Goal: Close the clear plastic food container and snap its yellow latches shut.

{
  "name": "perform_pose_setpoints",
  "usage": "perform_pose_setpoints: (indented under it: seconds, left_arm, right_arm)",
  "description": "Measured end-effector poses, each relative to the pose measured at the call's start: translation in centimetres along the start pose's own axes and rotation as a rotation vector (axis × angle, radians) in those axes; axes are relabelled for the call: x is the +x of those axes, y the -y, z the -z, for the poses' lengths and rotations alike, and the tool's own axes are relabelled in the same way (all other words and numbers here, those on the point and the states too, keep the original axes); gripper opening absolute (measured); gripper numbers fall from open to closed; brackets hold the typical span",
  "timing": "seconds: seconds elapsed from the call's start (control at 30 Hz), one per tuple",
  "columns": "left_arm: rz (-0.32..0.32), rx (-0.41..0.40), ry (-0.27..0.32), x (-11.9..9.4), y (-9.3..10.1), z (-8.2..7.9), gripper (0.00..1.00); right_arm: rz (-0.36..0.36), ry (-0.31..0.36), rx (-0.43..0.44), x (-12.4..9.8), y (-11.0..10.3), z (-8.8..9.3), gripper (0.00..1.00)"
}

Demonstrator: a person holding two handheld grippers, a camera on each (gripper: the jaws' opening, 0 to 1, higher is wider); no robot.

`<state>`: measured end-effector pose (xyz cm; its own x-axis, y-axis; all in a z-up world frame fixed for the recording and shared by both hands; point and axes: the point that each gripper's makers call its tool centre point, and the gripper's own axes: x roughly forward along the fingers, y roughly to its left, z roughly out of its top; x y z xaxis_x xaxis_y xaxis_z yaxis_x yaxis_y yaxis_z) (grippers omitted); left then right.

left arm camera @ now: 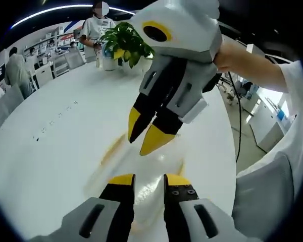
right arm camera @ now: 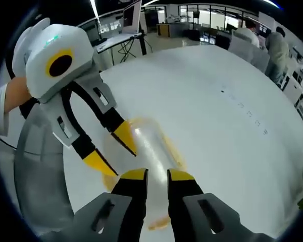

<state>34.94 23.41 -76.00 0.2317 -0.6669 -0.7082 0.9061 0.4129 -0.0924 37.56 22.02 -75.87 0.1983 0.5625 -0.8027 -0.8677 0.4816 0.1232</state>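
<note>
The clear plastic container (left arm camera: 152,169) lies blurred on the white table (left arm camera: 55,126), with smeared yellow latch marks at its sides. In the left gripper view my left gripper (left arm camera: 150,181) hovers just over the container's near end, its jaws a little apart and nothing visibly held. The right gripper (left arm camera: 144,133) comes down from the upper right, yellow tips slightly apart over the container's far part. In the right gripper view the container (right arm camera: 151,143) lies ahead of my right gripper (right arm camera: 158,176). The left gripper (right arm camera: 112,148) stands open at the container's left edge.
A potted green plant (left arm camera: 126,43) stands at the table's far end, with a person (left arm camera: 97,25) behind it. Seated people (left arm camera: 12,70) and chairs line the left side. The holder's sleeve (left arm camera: 272,176) is on the right. A desk with a monitor (right arm camera: 126,22) stands beyond the table (right arm camera: 217,101).
</note>
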Motion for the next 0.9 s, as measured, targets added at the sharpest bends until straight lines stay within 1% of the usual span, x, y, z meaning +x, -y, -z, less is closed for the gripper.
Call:
perform_pose_setpoints:
  seconds: [0.17,0.23,0.33,0.43,0.47,0.5,0.57,0.6,0.63,0.7,0.8,0.9]
  left_arm:
    - [0.023,0.000,0.011,0.2,1.0,0.0,0.14]
    - [0.023,0.024,0.013,0.2,1.4,-0.1,0.14]
    - [0.028,0.045,0.012,0.2,1.5,-0.1,0.15]
    - [0.035,0.070,0.014,0.3,1.8,0.0,0.18]
    - [0.033,0.078,0.012,0.4,1.8,0.1,0.19]
    - [0.024,0.117,0.005,0.4,1.7,0.3,0.19]
    - [0.036,0.129,-0.012,0.5,2.0,0.7,0.19]
    - [0.039,0.139,0.019,0.4,2.1,0.3,0.20]
    - [0.042,0.116,0.007,0.3,1.9,0.5,0.21]
    - [0.039,0.118,0.013,0.3,1.8,0.5,0.22]
    - [0.044,0.159,0.024,0.2,2.2,0.5,0.25]
    - [0.045,0.200,0.023,0.3,2.2,0.5,0.26]
  right_arm:
    - [-0.006,0.023,-0.008,0.3,0.1,-0.7,0.12]
    - [-0.013,0.039,-0.025,0.4,0.0,-1.1,0.13]
    - [-0.019,0.041,-0.038,0.6,0.0,-1.4,0.14]
    - [-0.018,0.048,-0.056,0.9,0.2,-1.7,0.17]
    - [-0.023,0.047,-0.059,0.9,0.2,-1.7,0.17]
    - [-0.031,0.043,-0.061,1.0,0.1,-1.8,0.18]
    - [-0.044,0.040,-0.072,1.3,0.1,-1.8,0.19]
    - [-0.044,0.037,-0.074,1.3,0.1,-1.8,0.19]
    - [-0.044,0.037,-0.083,1.4,0.2,-1.9,0.19]
    - [-0.051,0.039,-0.092,1.5,0.2,-2.1,0.21]
    - [-0.065,0.039,-0.102,1.8,0.5,-2.4,0.25]
    - [-0.070,0.018,-0.121,2.1,0.8,-2.3,0.25]
